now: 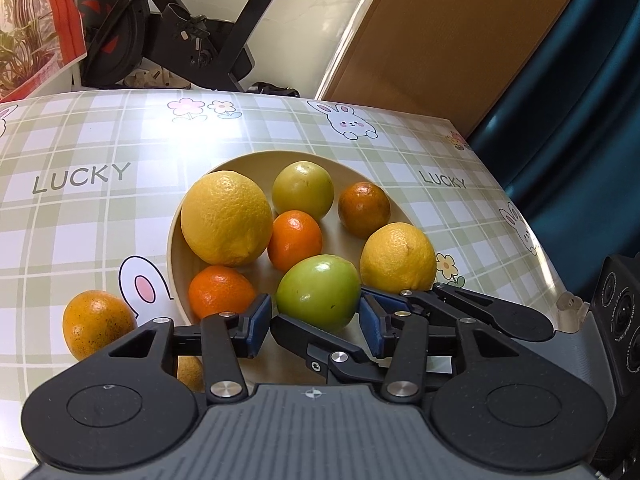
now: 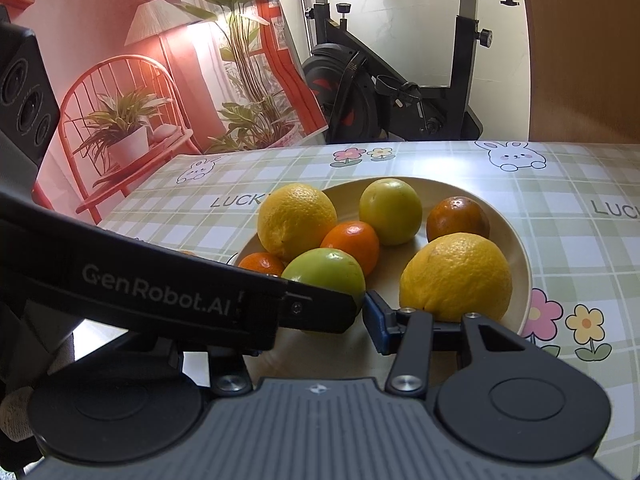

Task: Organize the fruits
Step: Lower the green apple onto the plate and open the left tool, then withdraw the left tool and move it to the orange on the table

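1. Fruits: seven lie in a pale round plate (image 1: 176,240) at mid-frame in the left wrist view.
   - a large yellow citrus (image 1: 226,218) at the plate's left
   - a yellow-green fruit (image 1: 303,190) at the far rim
   - a dark orange one (image 1: 364,210) to the right of it
   - a small orange (image 1: 295,240) in the centre
   - another orange (image 1: 222,292) at the near left
   - a second yellow citrus (image 1: 398,258) at the near right
   - a green fruit (image 1: 318,292) at the near edge
2. The green fruit touches the small orange behind it and sits just beside the second yellow citrus.
3. A speckled orange (image 1: 98,322) lies on the bench (image 1: 80,220) outside the plate, at lower left. Part of one more orange fruit shows under the left gripper's linkage.
4. Left gripper (image 1: 316,322): the jaws stand partly apart with the green fruit between the blue pads (image 1: 262,320). I cannot tell whether the pads press on it.
5. Right gripper (image 2: 326,308): its right pad sits at the green fruit's right side. The left gripper's body crosses in front and hides the other finger, so I cannot tell whether it grips.
6. The two grippers overlap at the plate's near edge.
7. The bench carries a green plaid cover with rabbits, flowers and "LUCKY".
8. Beyond the bench are an exercise bike (image 1: 192,40), a brown panel (image 1: 440,32) at upper right, and a red backdrop with printed plants (image 2: 120,80).
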The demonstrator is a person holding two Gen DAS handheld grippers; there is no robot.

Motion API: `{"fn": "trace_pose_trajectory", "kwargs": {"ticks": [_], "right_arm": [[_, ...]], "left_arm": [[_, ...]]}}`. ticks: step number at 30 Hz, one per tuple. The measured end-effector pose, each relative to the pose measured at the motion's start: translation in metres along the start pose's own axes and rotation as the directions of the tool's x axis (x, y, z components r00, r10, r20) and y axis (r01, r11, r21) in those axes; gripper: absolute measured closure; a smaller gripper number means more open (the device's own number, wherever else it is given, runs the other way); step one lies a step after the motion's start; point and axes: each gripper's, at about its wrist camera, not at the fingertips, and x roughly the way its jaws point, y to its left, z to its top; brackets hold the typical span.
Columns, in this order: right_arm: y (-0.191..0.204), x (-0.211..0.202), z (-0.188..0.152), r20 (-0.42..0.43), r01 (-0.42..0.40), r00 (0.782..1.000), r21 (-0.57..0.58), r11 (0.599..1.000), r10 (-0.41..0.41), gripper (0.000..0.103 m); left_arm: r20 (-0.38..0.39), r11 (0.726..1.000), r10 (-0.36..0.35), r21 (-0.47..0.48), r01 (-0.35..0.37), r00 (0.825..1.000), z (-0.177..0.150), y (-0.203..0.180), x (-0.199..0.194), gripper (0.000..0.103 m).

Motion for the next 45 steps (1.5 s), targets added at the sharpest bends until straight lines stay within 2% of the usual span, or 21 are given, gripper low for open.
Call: {"fn": "trace_pose_trajectory", "kwargs": {"ticks": [11,19,33,39,45], "right_arm": [[0.006,-0.009,0.006,0.004,0.017,1.000,-0.014,1.000,-0.017,0.052],[0.013,-0.023,0.004,0.009,0.022,1.000,-0.028,0.999,-0.022,0.052],[0.039,-0.036,0.000,0.023,-0.004,1.000,-0.071,0.997,0.006,0.052],[0.056,-0.030,-0.001,0.010,-0.035,0.999,-0.118,0.992,0.036,0.052],[0.074,-0.021,0.002,-0.002,-0.058,0.998,-0.186,0.981,0.059,0.052]], "left_arm": [[0.037,1.000,-0.003,0.003,0.003,0.999,-0.001,-0.002,-0.021,0.052],[0.071,1.000,-0.002,0.022,0.000,0.997,-0.012,0.005,-0.053,0.052],[0.137,0.995,0.100,-0.003,-0.101,0.985,-0.030,0.060,-0.116,0.052],[0.152,0.991,0.131,-0.037,-0.127,0.980,-0.035,0.081,-0.122,0.052],[0.168,0.991,0.126,-0.067,-0.117,0.978,-0.034,0.093,-0.116,0.053]]}}
